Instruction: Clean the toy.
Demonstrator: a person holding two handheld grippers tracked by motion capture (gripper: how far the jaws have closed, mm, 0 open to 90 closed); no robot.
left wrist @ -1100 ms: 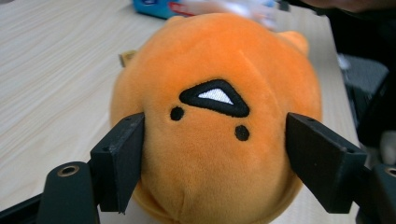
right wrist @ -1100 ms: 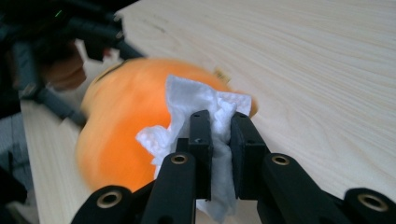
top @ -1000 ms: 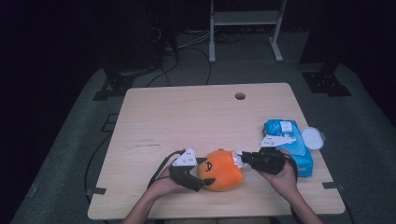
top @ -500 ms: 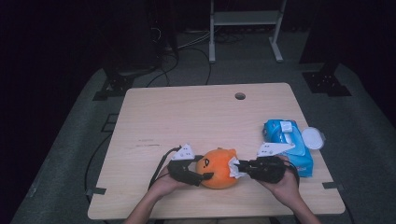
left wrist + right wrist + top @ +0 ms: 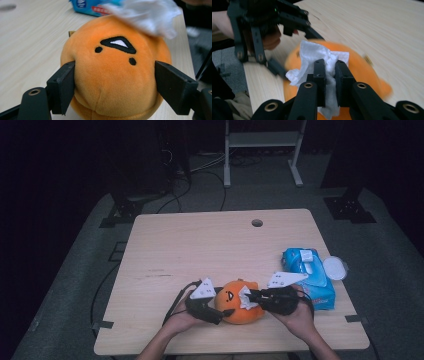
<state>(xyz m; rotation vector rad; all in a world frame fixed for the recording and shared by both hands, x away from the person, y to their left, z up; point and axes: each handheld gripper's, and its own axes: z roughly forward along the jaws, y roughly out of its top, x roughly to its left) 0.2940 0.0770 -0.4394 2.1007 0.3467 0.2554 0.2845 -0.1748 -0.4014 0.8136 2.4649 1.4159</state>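
Left gripper (image 5: 115,82) clamps round orange plush toy (image 5: 112,75); right gripper (image 5: 329,72) pinches crumpled white wipe (image 5: 312,60), pressed on toy's 1 o'clock side.

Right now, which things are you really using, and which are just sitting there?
Using:
orange plush toy, clamped by the left gripper
white wipe, pinched by the right gripper against the toy

Just sitting there:
blue wipes pack
round white lid
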